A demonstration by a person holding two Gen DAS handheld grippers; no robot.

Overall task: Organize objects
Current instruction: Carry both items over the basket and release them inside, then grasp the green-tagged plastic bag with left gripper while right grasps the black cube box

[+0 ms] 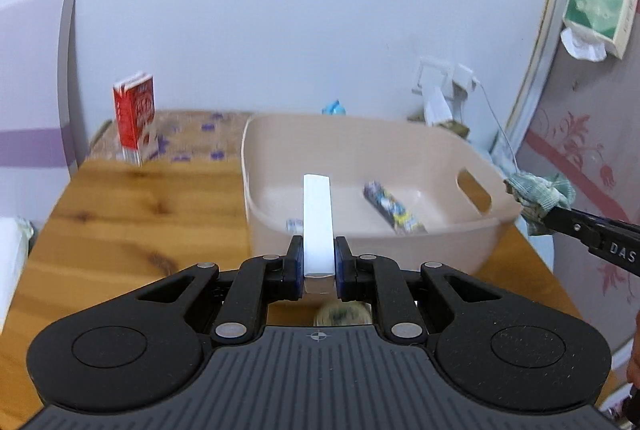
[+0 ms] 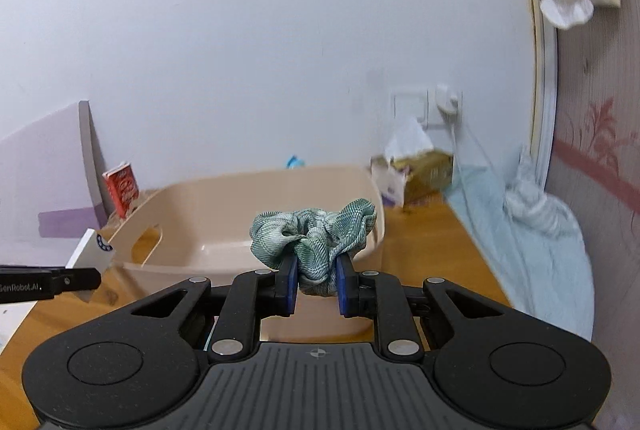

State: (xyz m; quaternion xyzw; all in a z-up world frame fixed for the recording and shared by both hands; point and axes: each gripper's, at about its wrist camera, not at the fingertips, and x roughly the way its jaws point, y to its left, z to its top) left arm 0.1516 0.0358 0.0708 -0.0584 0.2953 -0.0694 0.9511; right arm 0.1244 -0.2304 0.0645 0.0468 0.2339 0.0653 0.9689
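Observation:
A beige plastic basin (image 1: 448,242) stands on the wooden table (image 1: 132,222); it also shows in the right wrist view (image 2: 224,206). Inside lie a colourful wrapped bar (image 1: 394,208) and a small packet (image 1: 295,225). My left gripper (image 1: 318,258) is shut on a long white box (image 1: 317,214), held above the basin's near rim; the box also shows at the left of the right wrist view (image 2: 94,250). My right gripper (image 2: 316,282) is shut on a green checked scrunchie (image 2: 316,234), held at the basin's right side, also seen in the left wrist view (image 1: 540,196).
A red carton (image 1: 134,118) stands at the table's back left on a patterned mat. A tissue box (image 2: 424,170) sits by the wall socket at back right. A pale blue cloth (image 2: 536,242) lies along the right wall. A round object (image 1: 340,314) lies under my left gripper.

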